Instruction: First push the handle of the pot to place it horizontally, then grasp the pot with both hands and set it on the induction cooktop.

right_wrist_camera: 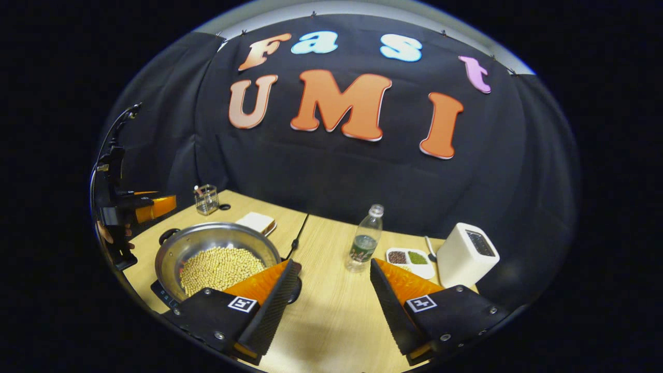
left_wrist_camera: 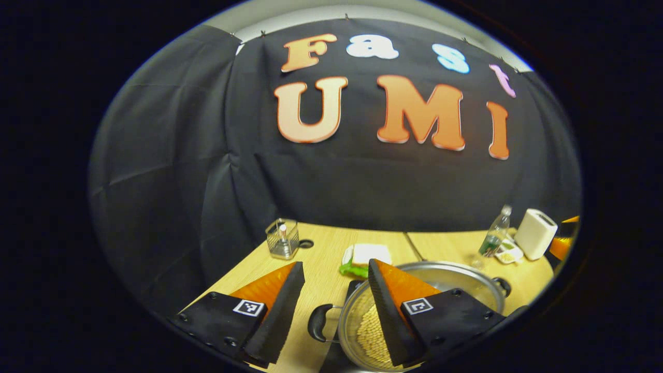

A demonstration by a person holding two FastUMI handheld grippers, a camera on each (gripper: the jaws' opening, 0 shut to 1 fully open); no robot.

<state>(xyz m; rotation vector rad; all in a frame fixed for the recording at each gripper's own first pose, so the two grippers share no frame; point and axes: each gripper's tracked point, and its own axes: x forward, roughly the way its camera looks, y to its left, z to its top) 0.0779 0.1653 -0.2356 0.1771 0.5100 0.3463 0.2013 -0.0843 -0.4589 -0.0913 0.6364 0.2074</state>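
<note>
A steel pot (left_wrist_camera: 456,272) holding yellow beans rests on the black induction cooktop (right_wrist_camera: 161,294). Its two black loop handles (left_wrist_camera: 317,322) point left and right. My left gripper (left_wrist_camera: 335,264) is open; the near handle lies low between its fingers, and its right finger (left_wrist_camera: 386,311) hangs over the pot's rim. In the right gripper view the pot (right_wrist_camera: 171,254) is at the lower left, and my right gripper (right_wrist_camera: 334,262) is open beside it over bare table, nothing between its fingers. The left gripper (right_wrist_camera: 154,206) shows beyond the pot, held by a hand.
A wooden table (right_wrist_camera: 331,316) carries a water bottle (right_wrist_camera: 365,241), a white box appliance (right_wrist_camera: 466,254), a small divided dish of grains (right_wrist_camera: 412,259), a glass container (right_wrist_camera: 206,199) and a white block (right_wrist_camera: 256,223). A green item (left_wrist_camera: 349,270) lies by the block.
</note>
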